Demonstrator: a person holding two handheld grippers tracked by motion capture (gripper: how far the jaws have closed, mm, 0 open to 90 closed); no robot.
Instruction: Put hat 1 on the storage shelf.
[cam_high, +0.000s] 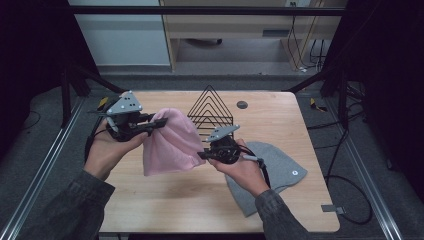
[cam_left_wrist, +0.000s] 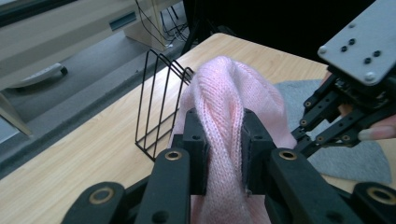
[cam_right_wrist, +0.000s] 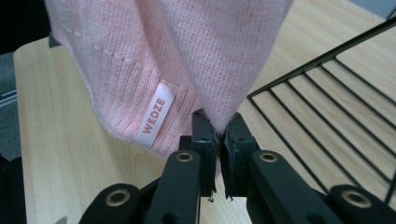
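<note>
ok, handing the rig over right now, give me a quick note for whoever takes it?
Left hand-held gripper: shut on a thick fold of the pink hat, held up off the table.
Right hand-held gripper: shut on the pink hat's thin edge, near its white label.
Grey hat: flat on the table at the right, under the right hand.
Wire rack: upright behind the pink hat, nothing on it.
Done: pink hat lifted, gripped on both sides.
Left: probably placing it; grey hat untouched.
</note>
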